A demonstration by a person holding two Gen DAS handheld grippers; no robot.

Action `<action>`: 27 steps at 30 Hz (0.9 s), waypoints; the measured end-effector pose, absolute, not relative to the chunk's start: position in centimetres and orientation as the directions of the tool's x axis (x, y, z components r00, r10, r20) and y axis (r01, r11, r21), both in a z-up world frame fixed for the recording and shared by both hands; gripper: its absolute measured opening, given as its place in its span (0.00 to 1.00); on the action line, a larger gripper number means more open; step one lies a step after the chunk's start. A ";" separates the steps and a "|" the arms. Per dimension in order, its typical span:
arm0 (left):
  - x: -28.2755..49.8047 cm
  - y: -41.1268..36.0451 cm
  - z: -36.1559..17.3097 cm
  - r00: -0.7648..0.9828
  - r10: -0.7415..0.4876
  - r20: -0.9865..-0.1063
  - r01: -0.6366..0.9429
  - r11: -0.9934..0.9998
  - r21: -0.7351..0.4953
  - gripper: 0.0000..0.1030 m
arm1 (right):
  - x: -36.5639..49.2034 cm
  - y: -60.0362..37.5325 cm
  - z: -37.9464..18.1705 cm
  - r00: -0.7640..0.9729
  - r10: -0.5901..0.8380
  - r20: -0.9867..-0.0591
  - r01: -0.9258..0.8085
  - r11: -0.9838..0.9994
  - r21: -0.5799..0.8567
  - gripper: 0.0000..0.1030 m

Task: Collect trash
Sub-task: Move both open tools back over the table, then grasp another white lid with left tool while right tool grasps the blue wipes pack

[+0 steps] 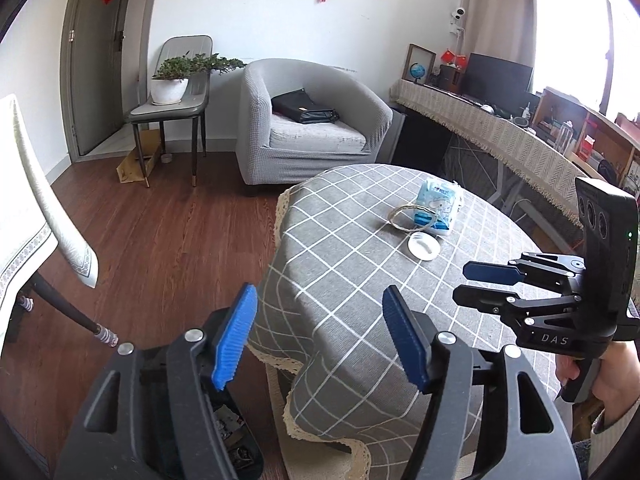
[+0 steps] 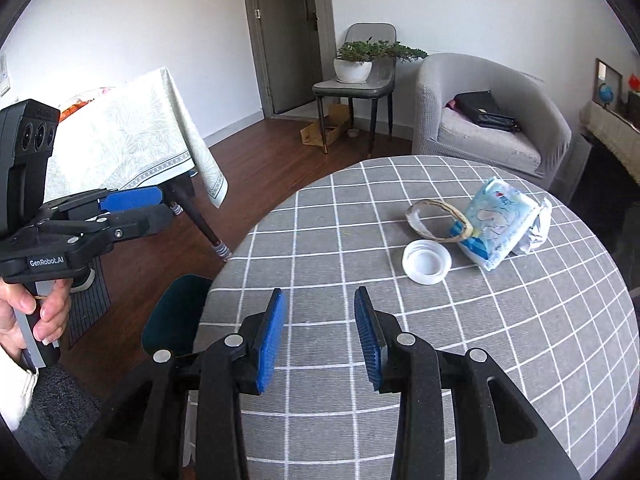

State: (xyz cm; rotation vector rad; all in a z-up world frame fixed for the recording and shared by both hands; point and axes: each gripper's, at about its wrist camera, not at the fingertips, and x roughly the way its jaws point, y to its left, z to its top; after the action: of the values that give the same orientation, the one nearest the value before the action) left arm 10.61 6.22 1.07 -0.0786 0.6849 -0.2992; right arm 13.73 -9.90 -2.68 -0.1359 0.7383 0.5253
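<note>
We note white round lid (image 2: 427, 261) flat on table, open side up; paper ring (image 2: 438, 218) just beyond; blue-white tissue pack (image 2: 498, 222) right, tilted.

Bright daylight, fisheye-warped edges

Matt grey checked cloth with a lace-like cream hem over the table (image 2: 400, 320). Glossy printed plastic film on the tissue pack (image 2: 498, 222). Smooth white plastic lid (image 2: 427, 261), slightly shiny. Papery, curled brown ring (image 2: 436, 220). Ribbed blue rubbery pads (image 2: 272, 340) on matt black plastic claws, with bright metal pins. Polished dark wood-grain floor (image 1: 160, 240). Nubbly grey fabric armchair (image 1: 312, 128).
</note>
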 end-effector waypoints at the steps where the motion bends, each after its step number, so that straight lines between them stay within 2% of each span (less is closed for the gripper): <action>1: 11.0 5.5 1.0 0.729 -0.305 -0.613 0.257 0.952 -0.168 0.67 | 14.0 -10.5 -2.6 0.622 0.401 -0.672 -0.493 0.868 0.061 0.35; 12: 15.3 -1.6 -1.0 0.662 -0.368 -0.653 0.378 0.916 -0.133 0.70 | 17.0 -16.5 -2.0 0.660 0.360 -0.659 -0.414 0.907 0.081 0.35; 16: 16.8 -4.1 -1.6 0.636 -0.387 -0.668 0.410 0.902 -0.132 0.70 | 18.2 -18.1 -2.2 0.660 0.354 -0.663 -0.392 0.915 0.099 0.44; 19: 18.0 -5.5 -2.0 0.621 -0.389 -0.681 0.417 0.899 -0.133 0.70 | 18.8 -19.3 -2.3 0.656 0.363 -0.662 -0.382 0.916 0.124 0.46; 27: 20.5 -8.4 -3.3 0.573 -0.381 -0.726 0.443 0.889 -0.117 0.69 | 21.5 -21.6 -3.2 0.597 0.480 -0.643 -0.375 0.875 0.305 0.46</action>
State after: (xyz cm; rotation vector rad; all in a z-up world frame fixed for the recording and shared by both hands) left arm 20.53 -8.43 -3.34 0.0805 0.8308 -0.4840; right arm 21.51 -21.62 -3.16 0.1437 0.7875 0.4982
